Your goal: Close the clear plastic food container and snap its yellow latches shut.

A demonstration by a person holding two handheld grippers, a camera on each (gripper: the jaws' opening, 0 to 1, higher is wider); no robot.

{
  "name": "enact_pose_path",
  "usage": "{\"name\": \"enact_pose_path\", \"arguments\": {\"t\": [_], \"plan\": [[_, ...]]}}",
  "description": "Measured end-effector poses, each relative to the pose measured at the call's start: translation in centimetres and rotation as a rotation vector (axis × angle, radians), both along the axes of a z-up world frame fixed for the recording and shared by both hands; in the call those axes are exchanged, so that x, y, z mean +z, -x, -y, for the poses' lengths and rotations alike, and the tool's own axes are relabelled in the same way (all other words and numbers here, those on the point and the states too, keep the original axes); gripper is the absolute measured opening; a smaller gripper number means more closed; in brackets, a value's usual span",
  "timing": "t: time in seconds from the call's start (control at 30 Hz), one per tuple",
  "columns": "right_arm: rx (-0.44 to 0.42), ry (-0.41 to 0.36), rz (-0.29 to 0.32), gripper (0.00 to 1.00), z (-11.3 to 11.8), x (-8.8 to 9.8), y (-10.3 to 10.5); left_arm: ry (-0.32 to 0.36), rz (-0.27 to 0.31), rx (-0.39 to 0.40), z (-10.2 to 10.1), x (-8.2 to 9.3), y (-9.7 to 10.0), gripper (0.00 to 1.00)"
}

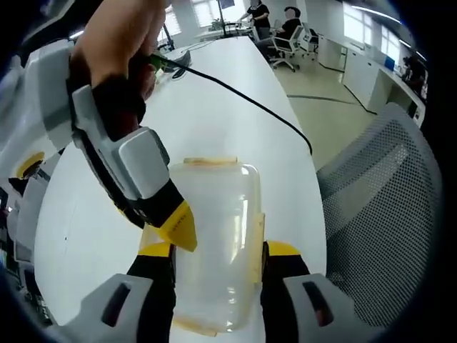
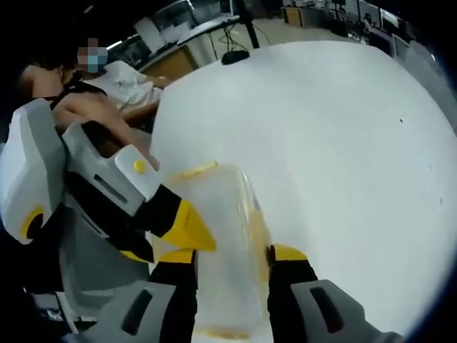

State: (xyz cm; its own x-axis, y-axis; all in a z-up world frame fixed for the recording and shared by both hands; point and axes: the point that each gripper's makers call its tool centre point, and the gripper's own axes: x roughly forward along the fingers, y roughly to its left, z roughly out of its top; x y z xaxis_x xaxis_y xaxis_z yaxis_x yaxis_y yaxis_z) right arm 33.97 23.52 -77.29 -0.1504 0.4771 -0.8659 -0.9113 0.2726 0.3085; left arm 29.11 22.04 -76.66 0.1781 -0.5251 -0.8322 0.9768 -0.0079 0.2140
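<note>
While two seated people work at the far end of the room, the long white bench (image 1: 214,107) carries a black cable (image 1: 250,100), with a grey mesh chair (image 1: 389,214) just beside its edge. On the bench sits the clear plastic food container (image 1: 214,236), lid on, yellow latches (image 1: 258,239) along its sides. The left tool (image 1: 218,261) straddles it, jaws apart and close against both sides. The right tool (image 2: 232,264) likewise brackets the container from the other end, jaws spread. No readable writing shows anywhere.
</note>
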Motion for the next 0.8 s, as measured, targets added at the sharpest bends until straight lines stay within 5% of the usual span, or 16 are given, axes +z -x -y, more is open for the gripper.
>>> {"name": "enact_pose_path", "arguments": {"t": [0.27,0.8], "plan": [[0.061,0.064,-0.053,0.35,0.14,-0.44,0.11,-0.009,-0.002,-0.002,0.01,-0.22,0.03,0.44],[0.068,0.051,-0.065,0.37,0.32,-0.42,-0.01,0.016,0.031,0.009,0.03,-0.23,0.18,0.46]]}}
